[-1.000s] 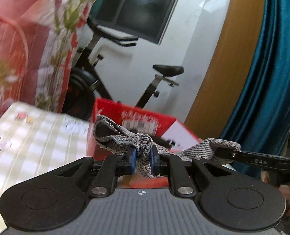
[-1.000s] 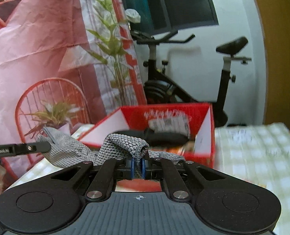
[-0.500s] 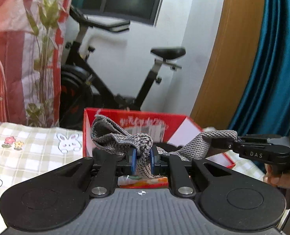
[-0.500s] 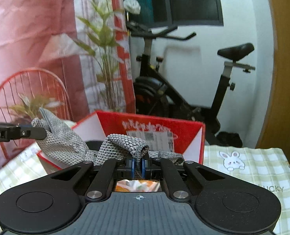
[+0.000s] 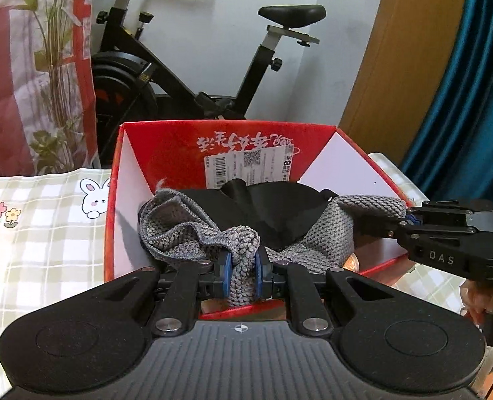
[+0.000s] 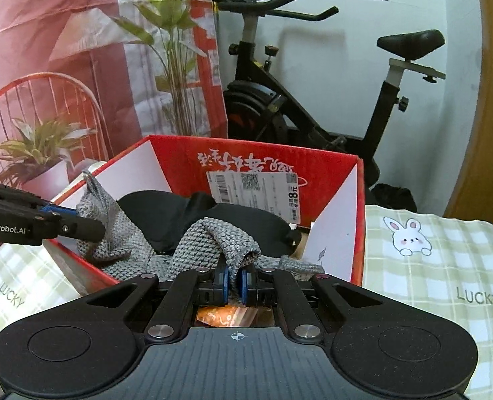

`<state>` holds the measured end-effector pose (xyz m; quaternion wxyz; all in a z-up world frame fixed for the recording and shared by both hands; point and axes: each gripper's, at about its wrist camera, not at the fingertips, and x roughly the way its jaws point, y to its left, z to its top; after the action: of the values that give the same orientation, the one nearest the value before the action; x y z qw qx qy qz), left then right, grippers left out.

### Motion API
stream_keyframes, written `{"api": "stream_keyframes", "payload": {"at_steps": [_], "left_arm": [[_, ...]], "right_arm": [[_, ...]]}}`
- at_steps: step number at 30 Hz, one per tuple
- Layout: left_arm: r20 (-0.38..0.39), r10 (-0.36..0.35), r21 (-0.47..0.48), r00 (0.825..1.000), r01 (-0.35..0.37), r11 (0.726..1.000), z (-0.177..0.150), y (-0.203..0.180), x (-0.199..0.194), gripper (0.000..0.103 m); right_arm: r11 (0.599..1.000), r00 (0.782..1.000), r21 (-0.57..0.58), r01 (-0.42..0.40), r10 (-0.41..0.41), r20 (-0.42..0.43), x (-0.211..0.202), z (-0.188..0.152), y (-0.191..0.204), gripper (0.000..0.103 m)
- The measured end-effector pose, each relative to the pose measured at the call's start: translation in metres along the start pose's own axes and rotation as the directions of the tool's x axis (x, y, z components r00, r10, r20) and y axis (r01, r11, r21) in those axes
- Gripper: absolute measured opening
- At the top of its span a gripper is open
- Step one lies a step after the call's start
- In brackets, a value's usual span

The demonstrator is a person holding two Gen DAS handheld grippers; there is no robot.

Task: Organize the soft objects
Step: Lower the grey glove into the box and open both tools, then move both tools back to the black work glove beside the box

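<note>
A grey knitted cloth [image 5: 193, 233] [image 6: 209, 236] hangs stretched between both grippers over the open red cardboard box [image 5: 226, 140] [image 6: 253, 156]. My left gripper [image 5: 241, 271] is shut on one bunched end of it. My right gripper [image 6: 234, 281] is shut on the other end, and appears in the left wrist view at the right [image 5: 409, 218]. The left gripper shows in the right wrist view at the left [image 6: 76, 218]. A black soft item [image 5: 266, 206] [image 6: 179, 213] lies inside the box beneath the cloth. Something orange shows low in the box below my right jaws.
The box stands on a table with a green checked cloth [image 5: 39, 220] [image 6: 439, 266] printed with rabbits. Behind it are an exercise bike [image 5: 213, 66] [image 6: 296, 100], a red-and-white plant backdrop [image 6: 79, 50], a wooden door frame [image 5: 379, 66] and a teal curtain [image 5: 473, 100].
Both grippers have carried the grey cloth forward and tilted down over the red box. The box now fills the middle of both views and the cloth hangs inside its rim.
</note>
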<state>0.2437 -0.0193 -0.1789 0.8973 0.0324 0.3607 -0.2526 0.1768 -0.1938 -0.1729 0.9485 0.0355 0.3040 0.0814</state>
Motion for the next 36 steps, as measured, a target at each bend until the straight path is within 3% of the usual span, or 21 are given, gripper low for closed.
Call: {"api": "stream_keyframes", "payload": {"at_steps": [4, 5, 6, 8, 12, 16, 18, 26, 36], "left_arm": [[0.019, 0.014, 0.014, 1.0, -0.014, 1.0, -0.001, -0.003, -0.003, 0.023], [0.026, 0.021, 0.022, 0.999, -0.021, 1.0, 0.0, -0.005, -0.003, 0.033], [0.033, 0.033, 0.03, 0.999, -0.034, 0.999, -0.001, -0.007, -0.005, 0.05], [0.06, 0.051, 0.036, 0.997, -0.053, 0.998, -0.002, -0.01, -0.011, 0.074], [0.116, 0.087, 0.034, 0.989, -0.091, 0.995, -0.004, -0.02, -0.023, 0.1], [0.113, 0.148, 0.028, 0.982, -0.152, 0.988, -0.005, -0.027, -0.029, 0.103], [0.114, 0.188, 0.03, 0.976, -0.192, 0.981, -0.005, -0.029, -0.033, 0.103], [0.132, 0.24, 0.027, 0.962, -0.245, 0.969, -0.007, -0.034, -0.05, 0.103], [0.142, 0.243, -0.022, 0.96, -0.242, 0.97, -0.036, -0.036, -0.072, 0.103]], "right_arm": [[1.0, 1.0, -0.008, 0.01, -0.009, 0.014, -0.002, 0.001, 0.0, 0.024], [1.0, 1.0, -0.014, 0.014, -0.013, 0.024, -0.004, 0.001, 0.0, 0.026], [1.0, 0.999, -0.02, 0.021, -0.021, 0.034, -0.006, 0.001, 0.001, 0.031], [0.999, 0.998, -0.021, 0.044, -0.043, 0.048, -0.009, 0.001, 0.001, 0.045], [0.998, 0.995, -0.02, 0.064, -0.063, 0.073, -0.015, 0.001, 0.004, 0.071], [0.997, 0.991, -0.028, 0.078, -0.075, 0.113, -0.025, 0.002, 0.007, 0.098], [0.996, 0.988, -0.02, 0.089, -0.086, 0.132, -0.031, 0.003, 0.008, 0.102], [0.994, 0.984, -0.031, 0.1, -0.094, 0.15, -0.046, 0.001, 0.02, 0.103], [0.994, 0.987, -0.062, 0.085, -0.076, 0.14, -0.065, -0.021, 0.04, 0.103]]}}
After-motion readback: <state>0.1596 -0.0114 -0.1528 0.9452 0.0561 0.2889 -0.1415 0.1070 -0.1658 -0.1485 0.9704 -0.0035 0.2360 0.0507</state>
